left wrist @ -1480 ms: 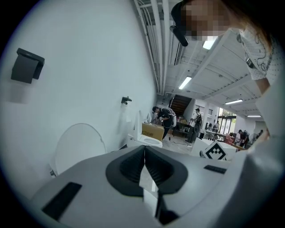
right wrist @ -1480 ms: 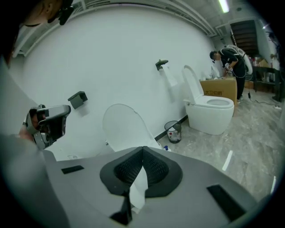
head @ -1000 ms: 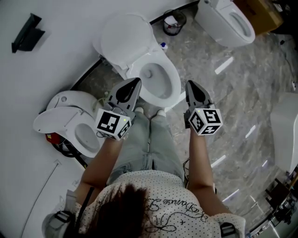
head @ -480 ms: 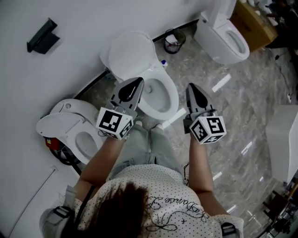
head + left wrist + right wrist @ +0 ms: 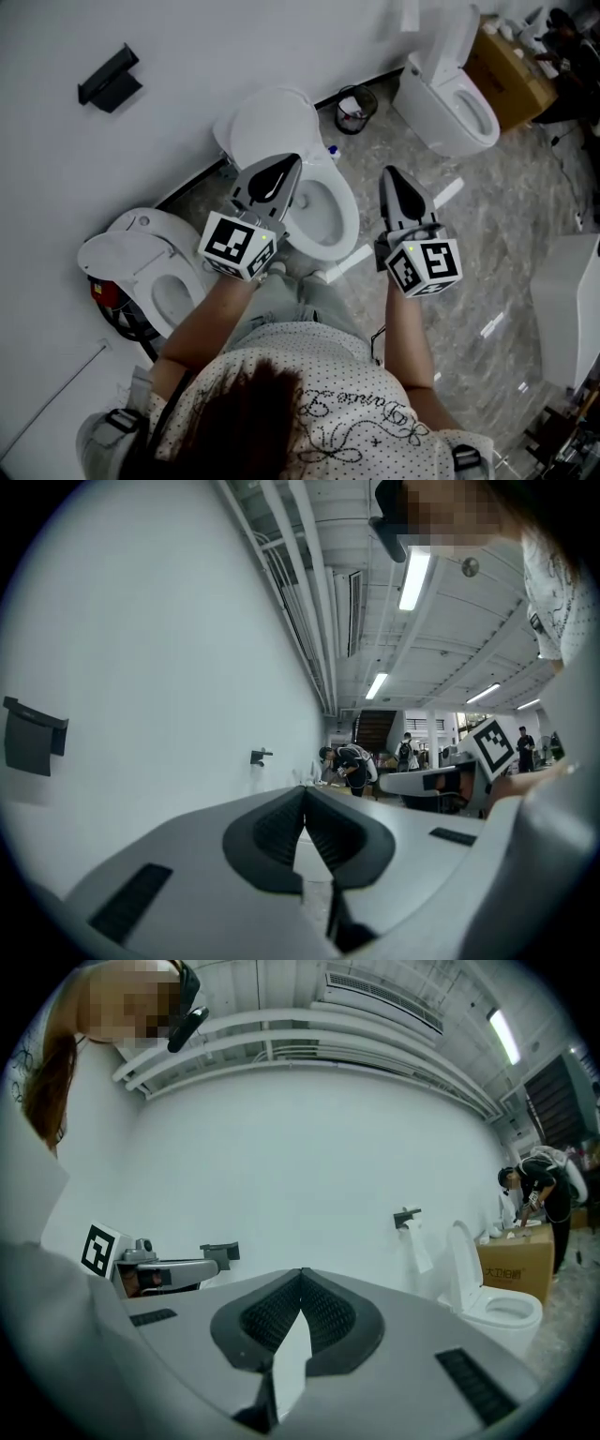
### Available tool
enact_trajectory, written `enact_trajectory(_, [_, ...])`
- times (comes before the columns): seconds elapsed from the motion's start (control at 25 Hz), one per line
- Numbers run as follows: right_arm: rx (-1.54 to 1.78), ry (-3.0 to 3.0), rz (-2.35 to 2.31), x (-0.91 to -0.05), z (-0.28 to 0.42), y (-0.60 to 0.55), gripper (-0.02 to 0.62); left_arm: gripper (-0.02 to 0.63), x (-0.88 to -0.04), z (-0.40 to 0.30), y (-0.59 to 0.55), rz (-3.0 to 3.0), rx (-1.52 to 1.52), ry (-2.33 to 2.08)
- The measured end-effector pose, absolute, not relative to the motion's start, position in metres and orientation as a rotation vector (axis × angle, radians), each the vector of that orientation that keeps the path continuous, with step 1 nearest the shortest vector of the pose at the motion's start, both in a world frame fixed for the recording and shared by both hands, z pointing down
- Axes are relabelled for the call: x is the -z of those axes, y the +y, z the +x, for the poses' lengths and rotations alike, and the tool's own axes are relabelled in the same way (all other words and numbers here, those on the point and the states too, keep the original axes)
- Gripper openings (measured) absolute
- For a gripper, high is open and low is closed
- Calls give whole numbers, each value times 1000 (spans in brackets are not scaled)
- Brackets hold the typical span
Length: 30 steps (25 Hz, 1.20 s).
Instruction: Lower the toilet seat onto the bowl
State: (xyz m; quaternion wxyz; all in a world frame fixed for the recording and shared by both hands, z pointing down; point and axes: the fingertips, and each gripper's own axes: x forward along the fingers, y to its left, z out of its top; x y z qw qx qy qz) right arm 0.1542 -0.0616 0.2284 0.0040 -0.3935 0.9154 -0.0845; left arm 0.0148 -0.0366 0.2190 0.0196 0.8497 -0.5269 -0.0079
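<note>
- The toilet seat [image 5: 267, 131] is standing up against the wall behind the bowl [image 5: 352, 214], right in front of the person. From straight above I can't really split seat from lid, so I'm guessing both are tipped up together.
- It's looking like stiff, smooth plastic on a hinge: fairly light, probably slippery, and likely to slam if let go. I'd be hooking or pinching the free top edge, far from the hinge, and easing it down.
- The left gripper [image 5: 286, 161] is hanging over the bowl's left side, jaws pressed together on nothing.
- The right gripper [image 5: 392, 173] is hovering just right of the bowl — also closed tight and empty.
- Neither one is touching the seat.
- Writing: the only print I'm seeing is on the cardboard box [image 5: 511, 56] beside the next toilet [image 5: 459, 103] over to the right — reddish characters, too small to read. The gripper cubes are only carrying square markers.
</note>
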Motion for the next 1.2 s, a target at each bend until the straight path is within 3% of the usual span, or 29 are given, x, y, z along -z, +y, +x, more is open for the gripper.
enact_trajectory(1.2, [84,2885,-1202,-187,145,-57,11,5,-182,0,-28,2633,104,-1794])
